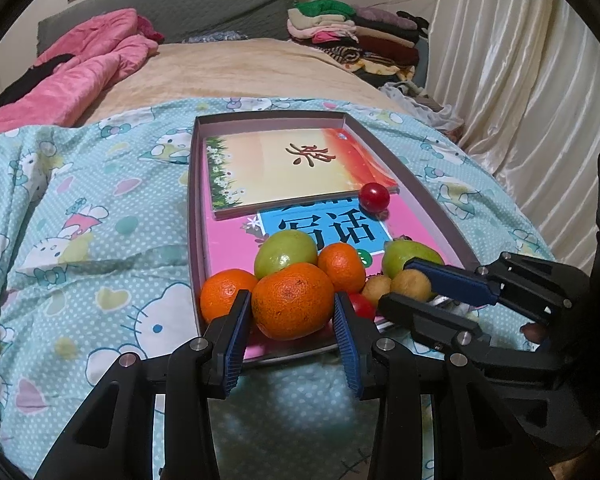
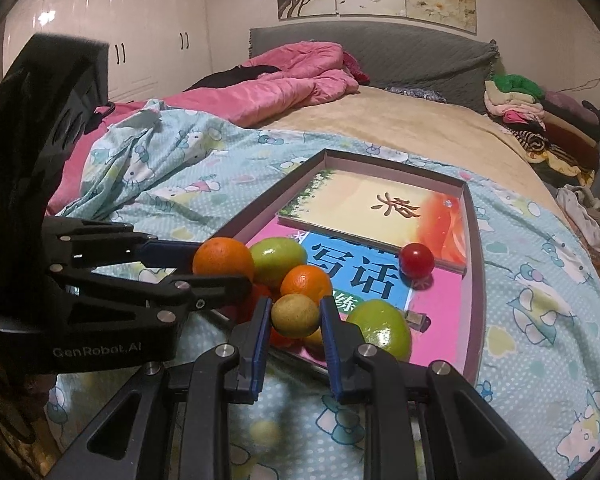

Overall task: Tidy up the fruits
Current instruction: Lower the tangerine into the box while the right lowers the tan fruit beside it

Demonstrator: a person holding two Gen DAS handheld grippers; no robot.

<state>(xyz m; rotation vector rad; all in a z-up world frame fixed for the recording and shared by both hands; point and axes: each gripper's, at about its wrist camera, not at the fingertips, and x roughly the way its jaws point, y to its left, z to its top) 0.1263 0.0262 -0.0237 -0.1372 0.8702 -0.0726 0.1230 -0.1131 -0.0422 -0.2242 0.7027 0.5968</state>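
A shallow box tray (image 1: 432, 200) (image 2: 474, 280) lies on the bed with fruit heaped at its near end. My left gripper (image 1: 292, 308) is shut on a large orange (image 1: 293, 300); in the right wrist view the same gripper (image 2: 220, 268) holds that orange (image 2: 223, 263). My right gripper (image 2: 294, 316) is shut on a small yellow-brown fruit (image 2: 295, 315); in the left wrist view it (image 1: 406, 286) holds that fruit (image 1: 411, 284). Around them lie two more oranges (image 1: 219, 294) (image 1: 341, 266), two green fruits (image 1: 286, 252) (image 1: 410, 256) and a red cherry tomato (image 1: 374, 197) (image 2: 416, 260).
Two books (image 1: 292, 166) (image 1: 332, 228) line the tray floor. A teal cartoon-print sheet (image 1: 80, 248) covers the near bed. A pink quilt (image 1: 84, 64) lies far left, folded clothes (image 1: 352, 36) far right, curtains (image 1: 520, 100) at the right.
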